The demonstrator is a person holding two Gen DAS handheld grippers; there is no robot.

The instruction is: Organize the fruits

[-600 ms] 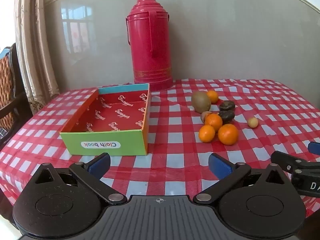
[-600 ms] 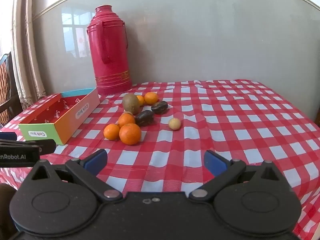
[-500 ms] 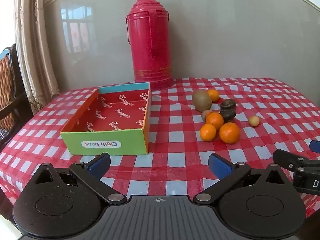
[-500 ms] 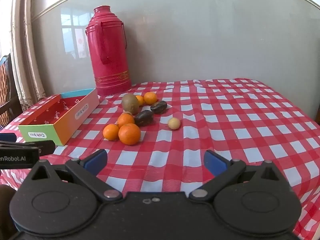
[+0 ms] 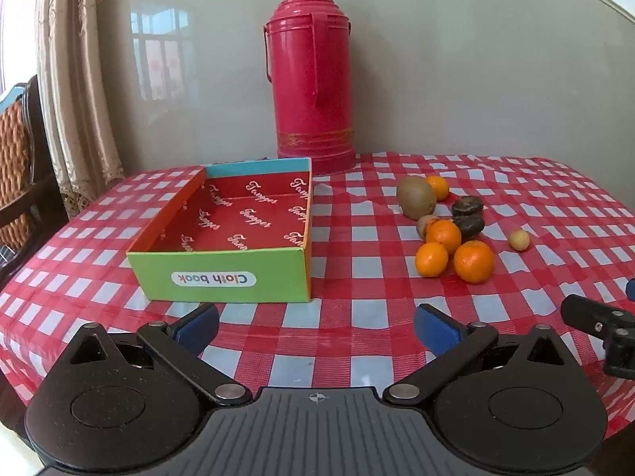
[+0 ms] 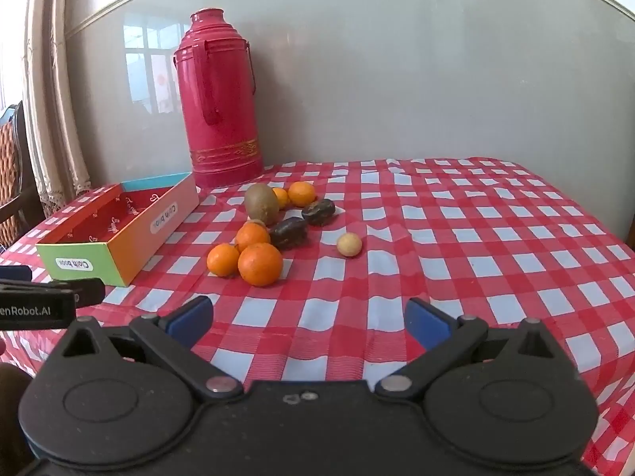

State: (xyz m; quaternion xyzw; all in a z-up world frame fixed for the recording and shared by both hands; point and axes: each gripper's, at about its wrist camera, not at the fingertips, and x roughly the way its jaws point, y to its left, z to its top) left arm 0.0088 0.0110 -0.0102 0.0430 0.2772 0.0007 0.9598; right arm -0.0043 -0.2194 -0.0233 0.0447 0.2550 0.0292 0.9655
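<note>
A loose cluster of fruit lies on the tabletop, to the right of an open, empty cardboard box with a green front and red lining. At the front sit 3 oranges, touching. Behind them lie 2 dark brown fruits, a brown kiwi and 2 smaller oranges. 1 small pale round fruit rests slightly apart on the right.

Left hand-held gripper and right hand-held gripper, both tilted downward, jaws wide apart.
</note>
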